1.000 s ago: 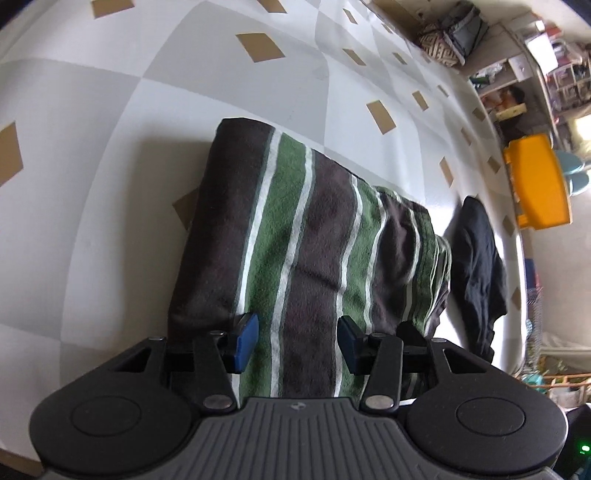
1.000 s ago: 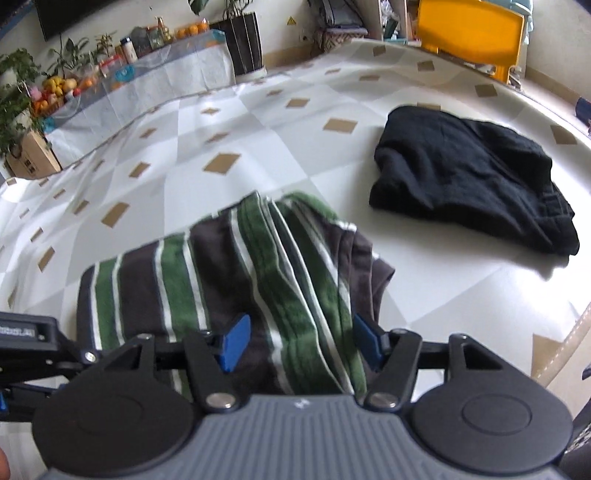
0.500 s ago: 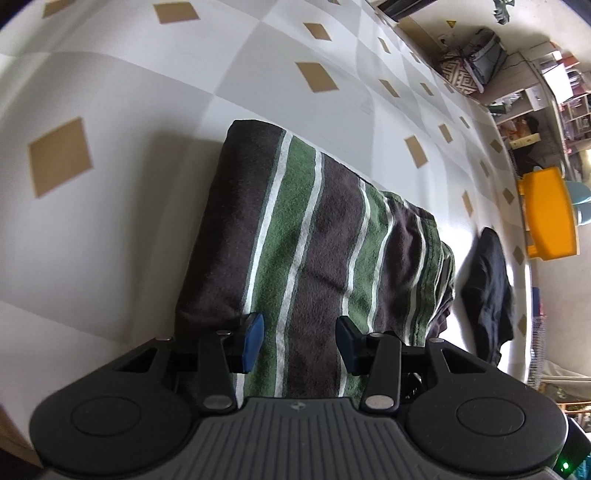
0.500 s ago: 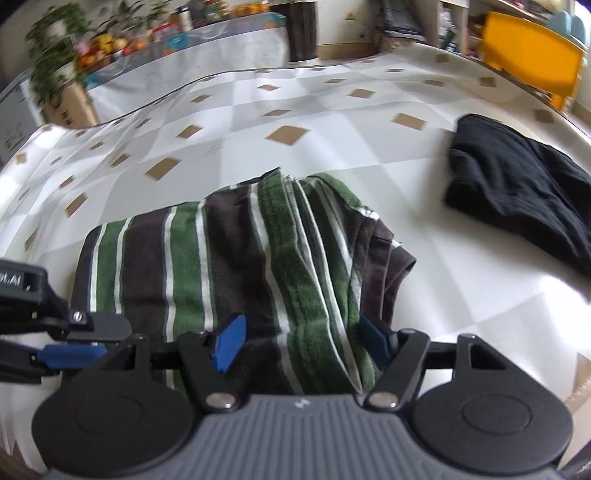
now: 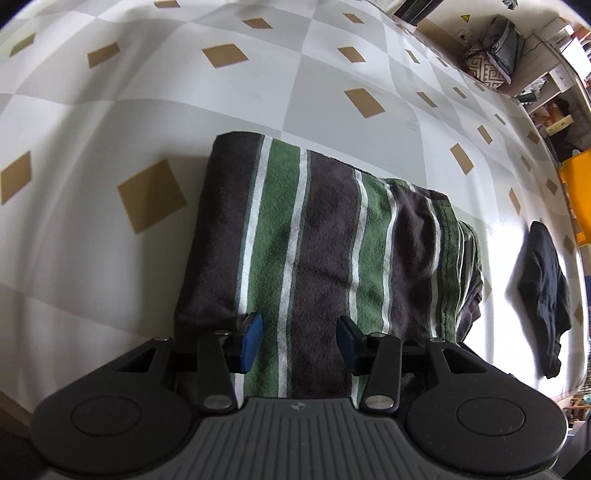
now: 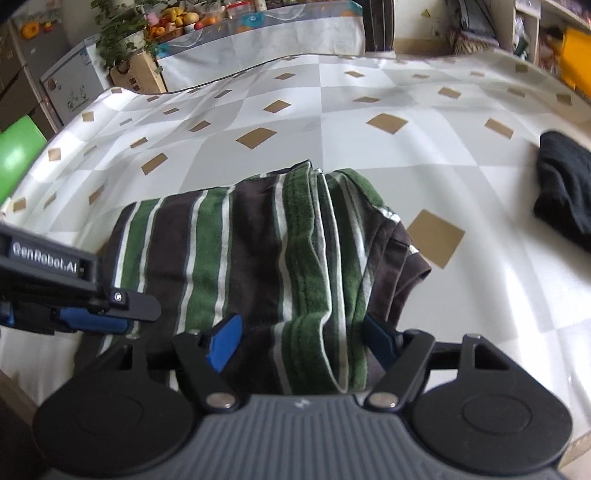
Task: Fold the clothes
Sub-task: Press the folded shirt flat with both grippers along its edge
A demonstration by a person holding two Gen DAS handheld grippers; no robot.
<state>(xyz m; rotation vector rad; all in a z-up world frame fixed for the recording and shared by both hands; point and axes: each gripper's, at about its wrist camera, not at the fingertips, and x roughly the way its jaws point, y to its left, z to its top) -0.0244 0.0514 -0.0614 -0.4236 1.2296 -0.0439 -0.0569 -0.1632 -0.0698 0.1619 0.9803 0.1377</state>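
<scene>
Table (image 5: 110, 110) covered in a white-and-grey checked cloth with tan diamonds, fills both views. Striped shirt (image 5: 325, 258), brown with green and white stripes, lies folded into a rough rectangle on the table near its front edge; layers bunch up at its right side, a sleeve edge (image 6: 410, 258) sticks out there. Black garment (image 5: 543, 295) lies crumpled on the table, well apart to the right of the shirt. Left gripper (image 5: 299, 341) sits over the shirt's near edge, blue-padded fingers (image 5: 251, 341) spread apart, cloth seen between them, nothing pinched. Right gripper (image 6: 303, 343) over the bunched right end of the shirt, fingers (image 6: 223, 341) spread wide either side of the thick folds, not squeezing. Left gripper also shows in the right wrist view, at far left, just beside the shirt. Orange chair (image 5: 578, 192) beyond the table's far end. Plants and fruit (image 6: 166, 22) in the background.
</scene>
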